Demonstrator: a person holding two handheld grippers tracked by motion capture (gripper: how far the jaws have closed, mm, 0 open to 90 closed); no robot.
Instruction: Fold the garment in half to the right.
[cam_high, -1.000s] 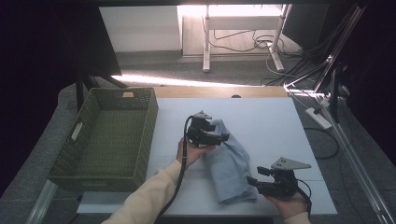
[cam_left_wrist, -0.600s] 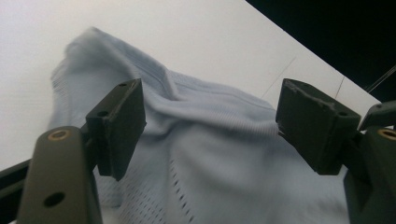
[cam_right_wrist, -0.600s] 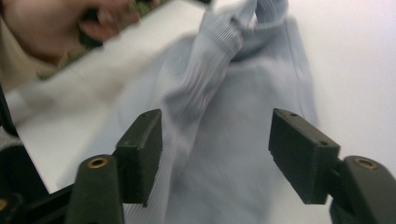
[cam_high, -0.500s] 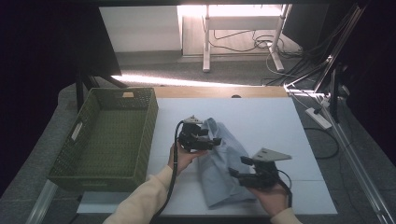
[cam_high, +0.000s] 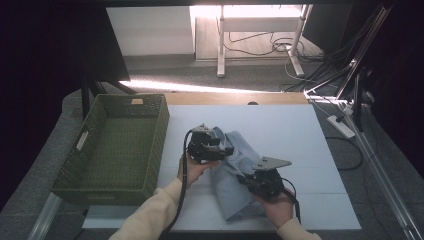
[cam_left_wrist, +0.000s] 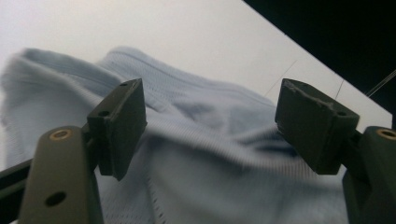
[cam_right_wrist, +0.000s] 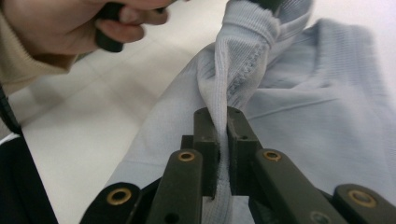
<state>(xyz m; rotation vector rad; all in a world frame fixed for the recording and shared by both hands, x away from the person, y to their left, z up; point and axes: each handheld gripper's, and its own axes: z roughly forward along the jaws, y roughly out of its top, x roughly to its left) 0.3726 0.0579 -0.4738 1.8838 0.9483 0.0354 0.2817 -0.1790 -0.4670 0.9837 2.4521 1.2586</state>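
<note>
Pinching a raised fold of the pale blue cloth (cam_right_wrist: 299, 116) with the right gripper (cam_right_wrist: 223, 123), jaws having just closed with fabric between them. Hovering the left gripper (cam_left_wrist: 210, 121) with jaws spread, cloth just beyond and below, pads off it. Lying on the white table (cam_high: 295, 130), long axis running from the left gripper toward the right one. Basket (cam_high: 95, 165) sitting well left; likely lifting next.

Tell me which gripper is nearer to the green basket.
Left. The left gripper sits over the light blue cloth just beside the green basket; the right gripper pinches the cloth farther from it.
</note>
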